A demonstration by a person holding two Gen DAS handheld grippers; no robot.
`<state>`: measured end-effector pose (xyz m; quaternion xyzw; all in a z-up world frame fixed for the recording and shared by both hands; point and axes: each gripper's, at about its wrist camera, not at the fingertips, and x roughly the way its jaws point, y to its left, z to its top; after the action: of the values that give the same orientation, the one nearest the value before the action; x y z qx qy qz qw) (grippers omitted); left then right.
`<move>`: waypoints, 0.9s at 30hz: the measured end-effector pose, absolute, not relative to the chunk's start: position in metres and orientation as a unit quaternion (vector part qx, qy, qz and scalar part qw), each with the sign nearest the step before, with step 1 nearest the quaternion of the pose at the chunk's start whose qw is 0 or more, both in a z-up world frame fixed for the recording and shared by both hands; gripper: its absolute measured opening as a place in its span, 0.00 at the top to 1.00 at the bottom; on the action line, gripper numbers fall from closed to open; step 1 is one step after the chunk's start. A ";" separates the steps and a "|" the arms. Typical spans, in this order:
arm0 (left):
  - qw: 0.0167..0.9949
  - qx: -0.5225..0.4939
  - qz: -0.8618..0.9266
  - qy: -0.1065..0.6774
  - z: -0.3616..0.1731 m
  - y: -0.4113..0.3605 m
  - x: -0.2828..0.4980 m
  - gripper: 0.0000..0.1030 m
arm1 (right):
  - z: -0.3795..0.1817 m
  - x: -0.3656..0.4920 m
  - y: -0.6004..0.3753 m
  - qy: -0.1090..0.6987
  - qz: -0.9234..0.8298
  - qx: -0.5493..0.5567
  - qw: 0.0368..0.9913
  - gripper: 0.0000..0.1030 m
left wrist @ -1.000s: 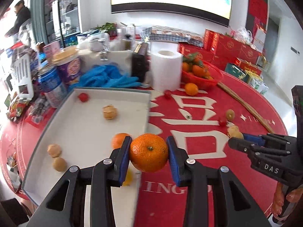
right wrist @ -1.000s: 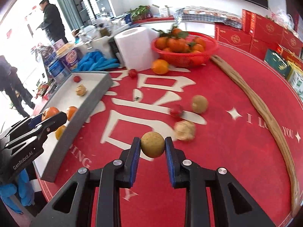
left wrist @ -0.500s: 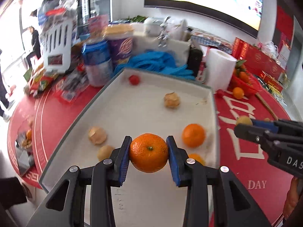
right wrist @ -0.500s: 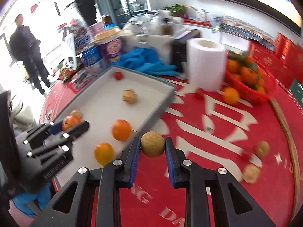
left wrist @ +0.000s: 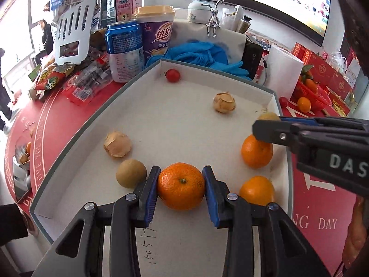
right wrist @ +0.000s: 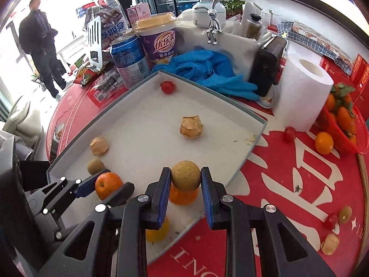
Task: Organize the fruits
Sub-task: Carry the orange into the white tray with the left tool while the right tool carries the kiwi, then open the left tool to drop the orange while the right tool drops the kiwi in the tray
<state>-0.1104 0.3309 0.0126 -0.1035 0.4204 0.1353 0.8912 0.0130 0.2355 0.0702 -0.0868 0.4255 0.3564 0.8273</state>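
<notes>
Fruit sorting, white tray (left wrist: 76,161) on red desk (left wrist: 57,115), listed left to right in the left wrist view.

- Centre left: papery-husked fruit (left wrist: 117,144) and brown round fruit (left wrist: 131,173), side by side, apparently grouped by kind.
- Bottom centre: left hand-held gripper (left wrist: 181,185), clamped on a mandarin (left wrist: 181,185), poised over the tray near two other oranges (left wrist: 256,151); likely bound for that cluster.
- Upper centre: cherry tomato (left wrist: 173,75) alone in the far corner; second husked fruit (left wrist: 224,102) to its right.
- Centre right: right hand-held gripper (left wrist: 265,127), side-on, tan fruit barely showing behind its tip.

Right wrist view only:
- Bottom centre: right hand-held gripper (right wrist: 185,179), pinched tight on a brown longan-like fruit (right wrist: 185,179), above the tray's near right edge.
- Right: paper roll (right wrist: 302,94), red basket (right wrist: 362,138) of oranges, loose orange (right wrist: 324,142).
- Lower right: unsorted small fruit (right wrist: 330,244) lying on the desk.
</notes>
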 end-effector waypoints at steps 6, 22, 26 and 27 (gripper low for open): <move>0.892 -0.104 0.138 0.418 0.013 0.331 -0.109 0.61 | 0.067 0.021 0.245 0.429 0.353 -0.088 0.827 0.74; 0.896 -0.082 0.171 0.403 0.028 0.327 -0.114 0.16 | 0.088 0.022 0.227 0.395 0.360 -0.065 0.843 0.17; 0.897 -0.074 0.172 0.400 0.033 0.322 -0.115 0.16 | 0.095 0.018 0.219 0.388 0.362 -0.063 0.845 0.17; 0.898 -0.071 0.172 0.399 0.035 0.319 -0.116 0.16 | 0.096 0.018 0.217 0.388 0.362 -0.062 0.846 0.15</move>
<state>-0.1160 0.3191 0.0351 -0.0712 0.3991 0.1718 0.8978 0.0179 0.2165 0.0960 -0.0618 0.3876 0.3617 0.8456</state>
